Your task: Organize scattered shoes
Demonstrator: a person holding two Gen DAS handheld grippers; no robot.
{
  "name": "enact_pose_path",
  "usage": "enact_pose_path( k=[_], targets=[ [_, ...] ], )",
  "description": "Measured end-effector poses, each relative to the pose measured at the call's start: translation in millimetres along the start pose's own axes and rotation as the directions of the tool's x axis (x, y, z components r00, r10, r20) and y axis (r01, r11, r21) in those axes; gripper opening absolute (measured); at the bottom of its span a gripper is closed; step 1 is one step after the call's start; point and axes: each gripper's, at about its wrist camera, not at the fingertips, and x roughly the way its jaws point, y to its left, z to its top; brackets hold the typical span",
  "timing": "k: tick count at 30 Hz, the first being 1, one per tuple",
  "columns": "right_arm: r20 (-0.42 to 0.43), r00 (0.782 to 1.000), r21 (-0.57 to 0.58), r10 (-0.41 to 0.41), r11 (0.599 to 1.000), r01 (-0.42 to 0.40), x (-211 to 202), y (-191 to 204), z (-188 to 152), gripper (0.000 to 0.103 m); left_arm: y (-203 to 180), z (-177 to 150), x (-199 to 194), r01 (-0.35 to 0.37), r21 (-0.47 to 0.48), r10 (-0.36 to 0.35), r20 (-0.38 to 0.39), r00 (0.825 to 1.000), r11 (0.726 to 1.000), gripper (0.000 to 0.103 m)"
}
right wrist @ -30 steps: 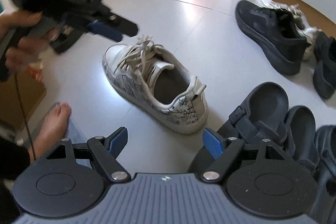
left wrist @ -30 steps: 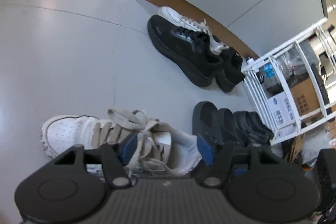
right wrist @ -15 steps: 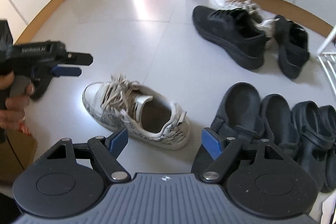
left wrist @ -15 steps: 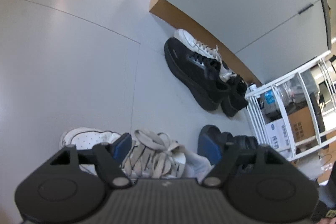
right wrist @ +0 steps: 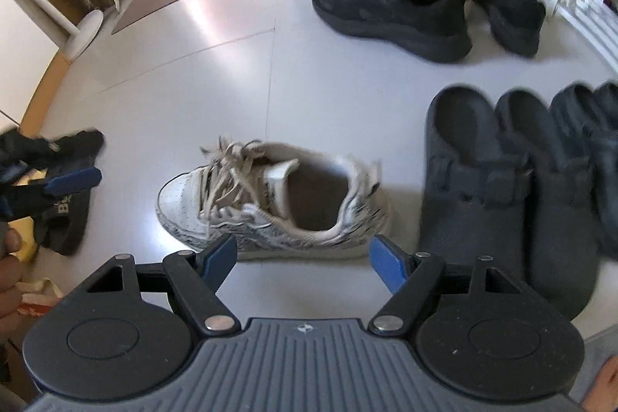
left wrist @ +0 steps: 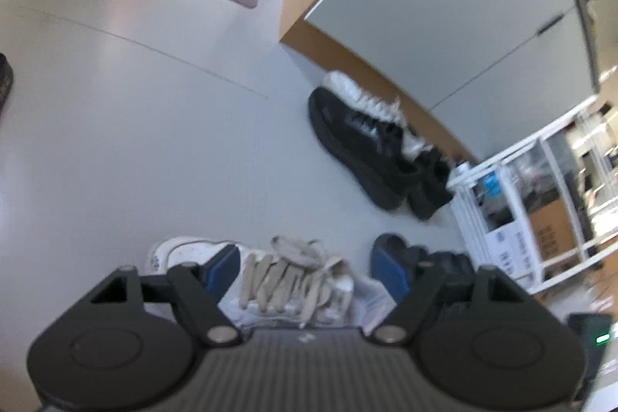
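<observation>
The white sneaker is seen lying alone on the floor, beside the black slippers. The left gripper has just been opened wider, nothing pinched; the right gripper is held spread, empty — the heel collar is best pinched squarely.

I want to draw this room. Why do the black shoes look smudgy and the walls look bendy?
Left wrist view: the black sneaker is smeared by motion blur; the fisheye lens bows the cabinet edges. Right wrist view: the black slippers smear at the right edge, and window glare shines on the floor.
</observation>
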Motion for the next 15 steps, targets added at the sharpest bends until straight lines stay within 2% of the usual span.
enact_pose_path(
  k=[2,6,8,11,15],
  targets=[
    [-0.002,1.0,-0.012,-0.01,1.0,0.01,6,1,3,0.079,3,1,5,-0.02,-0.006,0.02,-0.007,1.0,1.0,0.081],
    [-0.003,1.0,0.027,-0.019,0.999,0.019,15,-5,10,0.079,5,-3,13,-0.007,-0.018,0.007,-0.031,0.999,1.0,0.081],
    [-0.009,1.0,0.074,-0.028,0.997,0.029,25,-12,11,0.073,5,-4,14,-0.013,-0.014,0.012,-0.034,0.999,1.0,0.081],
    [-0.029,0.999,0.127,-0.04,0.991,0.043,40,-19,10,0.059,4,-3,14,-0.062,0.008,0.062,-0.037,0.997,0.998,0.081],
    [-0.042,0.999,0.18,-0.027,0.983,0.035,52,-25,7,0.056,9,-6,14,-0.064,-0.012,0.064,-0.041,0.997,0.998,0.08]
  ],
)
